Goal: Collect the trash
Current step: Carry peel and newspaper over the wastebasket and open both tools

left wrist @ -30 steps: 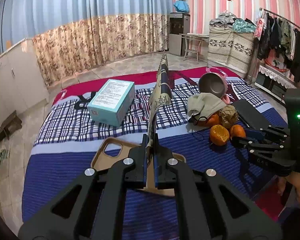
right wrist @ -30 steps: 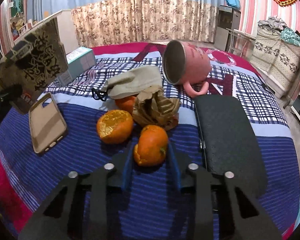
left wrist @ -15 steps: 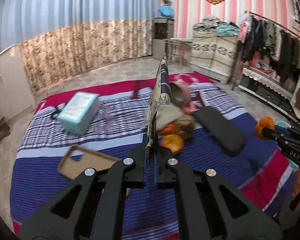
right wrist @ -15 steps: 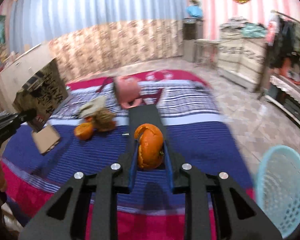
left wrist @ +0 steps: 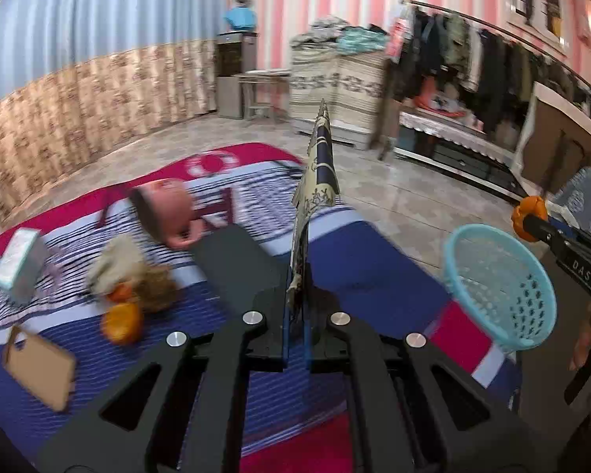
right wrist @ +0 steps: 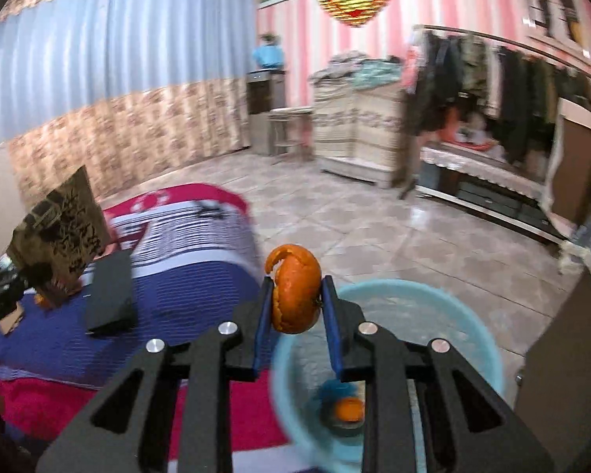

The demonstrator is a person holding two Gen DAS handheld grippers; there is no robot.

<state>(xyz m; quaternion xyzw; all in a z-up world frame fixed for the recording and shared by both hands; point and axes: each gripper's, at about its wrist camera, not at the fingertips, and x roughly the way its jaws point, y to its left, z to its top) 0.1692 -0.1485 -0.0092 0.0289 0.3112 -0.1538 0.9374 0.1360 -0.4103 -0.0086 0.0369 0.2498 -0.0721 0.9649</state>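
My right gripper [right wrist: 297, 301] is shut on an orange peel [right wrist: 295, 293] and holds it over the near rim of a light blue trash basket [right wrist: 445, 315]; an orange scrap [right wrist: 348, 410] lies inside. In the left wrist view the basket [left wrist: 500, 287] stands on the floor right of the bed, with the peel [left wrist: 528, 216] above it. My left gripper [left wrist: 295, 315] is shut on a flat printed paper wrapper [left wrist: 315, 189], held upright over the bed; it also shows in the right wrist view [right wrist: 63, 236]. More peel [left wrist: 122, 321] and crumpled brown paper [left wrist: 155, 285] lie on the bed.
On the striped bed cover [left wrist: 374, 260] lie a pink mug [left wrist: 165, 216] on its side, a black flat case [left wrist: 236, 260], a teal box [left wrist: 17, 264], a tan phone case [left wrist: 39, 366] and a cloth [left wrist: 112, 264]. A clothes rack [left wrist: 472, 59] and cabinets stand behind.
My right gripper has carried the orange peel off the bed to above the blue basket. My left gripper has swung right with the wrapper, so the basket has come into its view.
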